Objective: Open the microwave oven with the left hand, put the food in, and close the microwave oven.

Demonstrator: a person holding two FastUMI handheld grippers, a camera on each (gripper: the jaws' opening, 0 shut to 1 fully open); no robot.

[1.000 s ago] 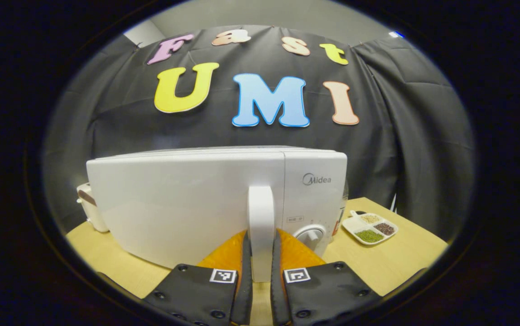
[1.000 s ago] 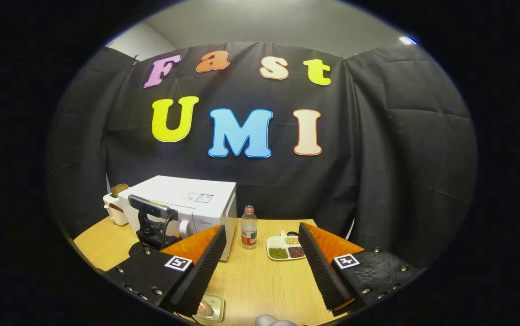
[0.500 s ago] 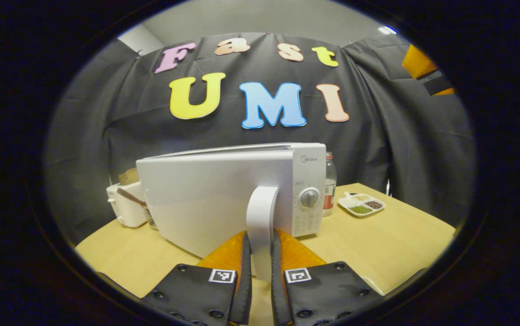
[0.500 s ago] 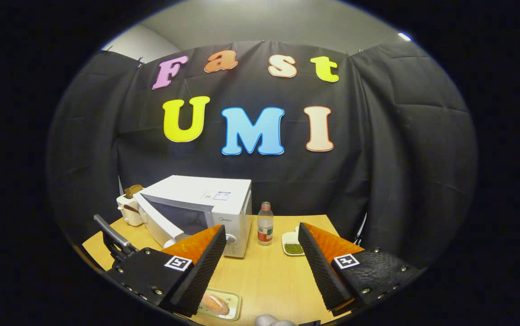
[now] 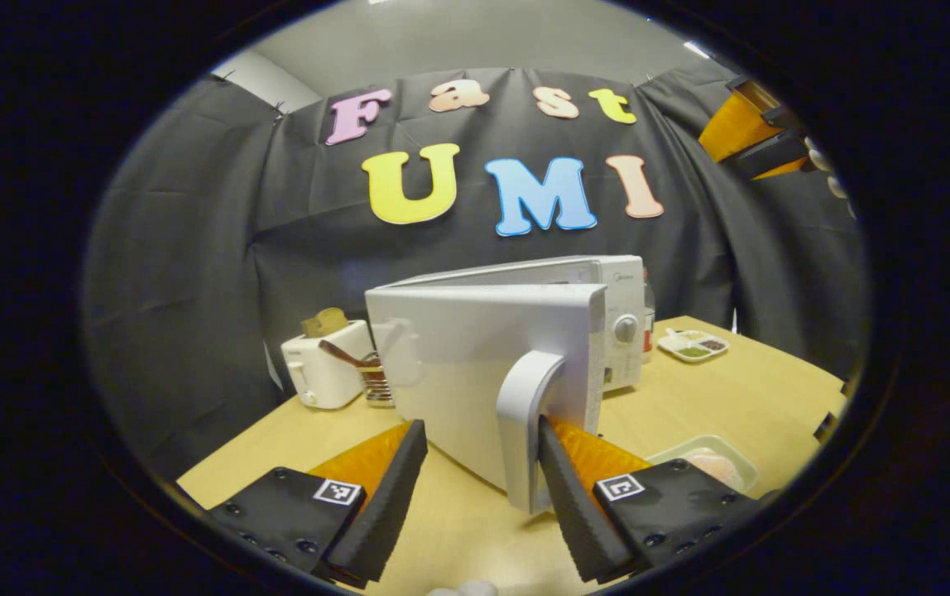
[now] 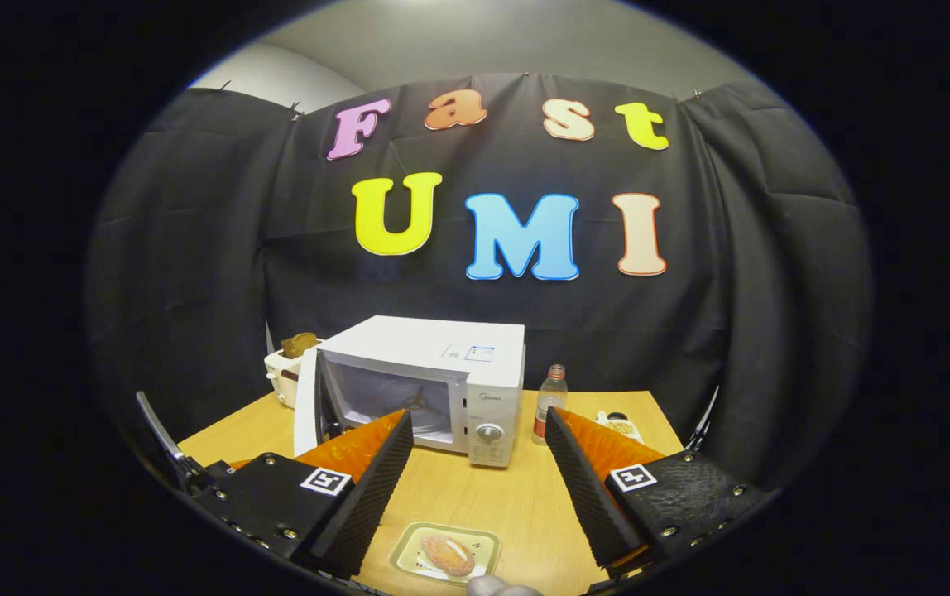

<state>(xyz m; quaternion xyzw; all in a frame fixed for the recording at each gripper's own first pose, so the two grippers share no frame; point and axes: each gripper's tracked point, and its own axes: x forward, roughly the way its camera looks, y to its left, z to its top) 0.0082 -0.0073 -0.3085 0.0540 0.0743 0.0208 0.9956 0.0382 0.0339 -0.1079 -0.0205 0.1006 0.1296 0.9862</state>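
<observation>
The white microwave stands at the back of the wooden table with its door swung wide open, so the lit cavity shows. In the left gripper view the door is close, and its white handle stands between the fingers of my left gripper, against the right finger. That gripper is open. The food, a breaded piece on a small pale tray, lies on the near table below my open right gripper, which holds nothing. The tray also appears at the lower right in the left gripper view.
A white toaster with bread sits left of the microwave. A small bottle and a divided snack dish stand to its right. Bare table lies between the food tray and the microwave. The right gripper is raised at the upper right.
My left gripper pulled the door from nearly shut to wide open, then opened and let go of the handle. The right gripper turned toward the microwave, and the food tray came to centre below it.
</observation>
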